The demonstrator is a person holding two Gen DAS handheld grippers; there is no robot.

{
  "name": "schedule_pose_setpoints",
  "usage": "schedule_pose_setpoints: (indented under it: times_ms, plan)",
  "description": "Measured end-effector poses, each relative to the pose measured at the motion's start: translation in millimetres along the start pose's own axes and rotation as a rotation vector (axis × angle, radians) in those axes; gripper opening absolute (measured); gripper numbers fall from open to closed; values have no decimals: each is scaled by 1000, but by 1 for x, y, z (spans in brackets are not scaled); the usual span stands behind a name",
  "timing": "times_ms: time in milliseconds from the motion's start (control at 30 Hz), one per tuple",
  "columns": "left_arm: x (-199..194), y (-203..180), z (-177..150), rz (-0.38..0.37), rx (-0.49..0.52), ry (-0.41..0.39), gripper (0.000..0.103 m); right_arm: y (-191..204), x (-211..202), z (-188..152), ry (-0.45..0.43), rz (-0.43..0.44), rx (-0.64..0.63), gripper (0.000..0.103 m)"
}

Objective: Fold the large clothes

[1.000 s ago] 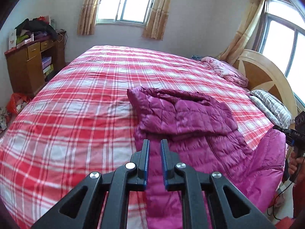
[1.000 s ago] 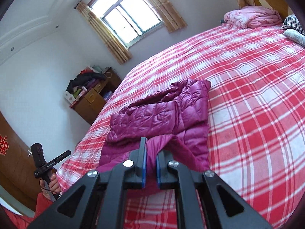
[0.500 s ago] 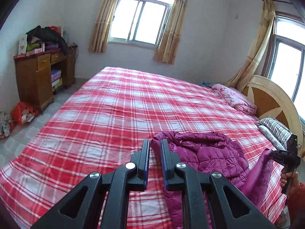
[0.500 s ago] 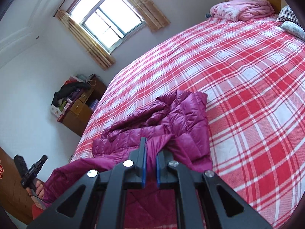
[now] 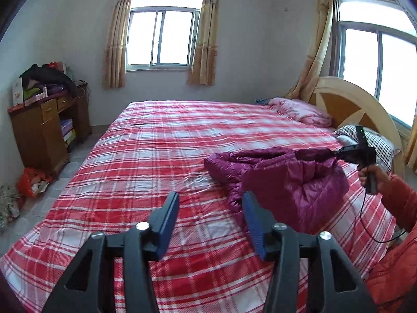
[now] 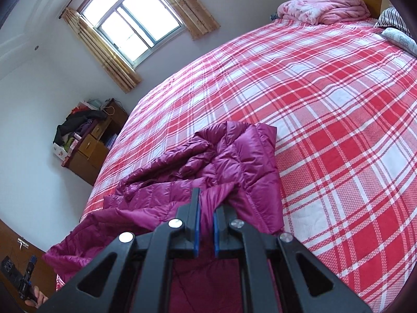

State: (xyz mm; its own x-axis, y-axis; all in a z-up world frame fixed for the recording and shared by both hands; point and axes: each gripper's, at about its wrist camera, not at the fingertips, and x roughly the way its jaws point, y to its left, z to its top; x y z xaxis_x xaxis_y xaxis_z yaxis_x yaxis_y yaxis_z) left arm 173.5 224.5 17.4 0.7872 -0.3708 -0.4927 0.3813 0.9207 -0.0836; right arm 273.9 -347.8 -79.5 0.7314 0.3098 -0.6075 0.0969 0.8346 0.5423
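1. Jacket (image 5: 294, 180): a purple quilted down jacket is seen lying crumpled on the near right part of the bed (image 5: 166, 151), partly lifted at one edge.
2. In the right wrist view the jacket (image 6: 229, 161) is spread from the bed's near edge toward its middle, with one fold raised up to the camera.
3. The left hand-held gripper (image 5: 210, 210) is held above the bed with its blue-padded jaws spread wide apart; nothing is held between them, and the jacket lies just beside the right jaw.
4. The right hand-held gripper (image 6: 206, 210) is pressed almost together, and a fold of the jacket's purple fabric is pinched between its blue pads.
5. In the left wrist view the right hand-held gripper (image 5: 338, 154) is seen at the jacket's far right edge, held by a hand (image 5: 371, 176) in a red sleeve, with a black cable hanging below it.
6. The bed is covered by a red and white checked sheet; a folded pink blanket (image 5: 299, 110) is set near the wooden headboard (image 5: 346, 104), and a striped pillow (image 5: 380, 140) lies beside it.
7. A wooden desk (image 5: 44, 133) piled with clothes is placed against the left wall, and a curtained window (image 5: 163, 37) is seen behind the bed.
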Motion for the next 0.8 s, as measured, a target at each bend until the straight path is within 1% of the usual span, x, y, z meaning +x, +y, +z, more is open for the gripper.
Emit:
schedule_pose_setpoints:
  times_ms: [67, 100, 133, 167, 233, 300, 367, 467, 567, 600, 633, 667, 700, 767, 800]
  plan:
    - [21, -2, -4, 22, -8, 42, 69, 1, 2, -1, -1, -17, -9, 10]
    - [35, -3, -6, 26, -24, 64, 69, 1, 4, -2, -2, -22, -7, 10]
    - [55, -4, -8, 16, -56, 97, 69, 0, 5, -3, -2, -27, 2, 10]
    - [73, -6, -10, -11, -88, 125, 69, -1, 6, -3, -2, -30, 9, 10]
    - [108, -13, -14, -79, -144, 155, 69, -3, 11, -4, 1, -46, 17, 10]
    - [143, -24, -16, -133, -157, 190, 69, -3, 17, -5, 10, -66, 15, 11]
    - [172, -35, -19, -158, -162, 231, 69, -4, 21, -5, 17, -69, 21, 11]
    - [204, -38, -21, -149, -184, 293, 69, -10, 27, -2, 26, -53, 53, 12]
    - [214, -32, -20, -136, -240, 319, 69, -13, 31, 3, 37, -26, 59, 18]
    - [214, -30, -22, -138, -253, 321, 69, -15, 31, 5, 46, 1, 72, 34]
    - [214, -29, -23, -144, -263, 324, 69, -19, 30, 8, 44, 53, 102, 61]
    - [214, -28, -23, -151, -270, 325, 69, -22, 25, 11, 21, 102, 127, 82]
    - [211, -27, -23, -163, -281, 320, 69, -26, 15, 15, -29, 153, 145, 86]
    - [200, -25, -21, -212, -312, 284, 69, -29, -5, 21, -97, 216, 136, 92]
    - [195, -23, -20, -237, -320, 262, 69, -29, -16, 24, -121, 226, 109, 94]
